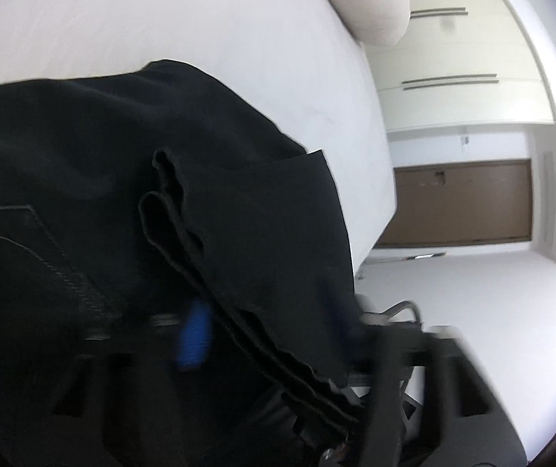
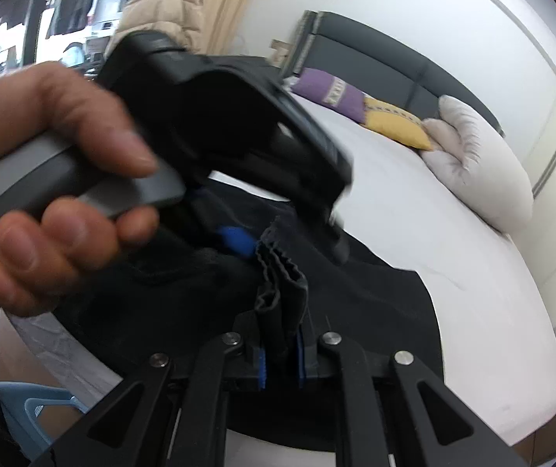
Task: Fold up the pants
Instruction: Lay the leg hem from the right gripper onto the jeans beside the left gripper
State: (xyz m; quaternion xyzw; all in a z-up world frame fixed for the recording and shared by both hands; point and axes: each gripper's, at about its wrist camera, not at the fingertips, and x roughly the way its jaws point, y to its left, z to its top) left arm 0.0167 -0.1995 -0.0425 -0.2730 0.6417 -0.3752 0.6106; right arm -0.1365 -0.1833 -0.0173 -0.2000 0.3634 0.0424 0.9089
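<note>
Both fingers of the right gripper (image 2: 281, 358) press their blue ribbed pads (image 2: 262, 369) onto a pleated bunch of black cloth that stands up between them, so the jaws are clamped on the pants (image 2: 355, 295). Just beyond that bunch, the left gripper (image 2: 239, 241) reaches in from the left of the view. A hand (image 2: 56, 179) is wrapped around its grey handle, and one blue fingertip lies against the same gathered edge. From its own camera the left gripper (image 1: 270, 327) is blurred and half buried under the fabric. One blue pad (image 1: 194, 334) shows beside the hem (image 1: 239, 292), the other is only a dark smear, and whether the jaws pinch the cloth cannot be told.

The pants are matte black with a soft, slightly fuzzy weave, and they lie in broad loose folds on the white bed (image 1: 161, 19). A stitched pocket seam curves across them on the near left, and the doubled hem runs as a narrow wavy ridge. At the head of the bed lie a pale tufted cushion (image 2: 480, 163), a yellow pillow (image 2: 394, 124) and a purple one (image 2: 328, 89), against a dark padded headboard (image 2: 394, 58).
</note>
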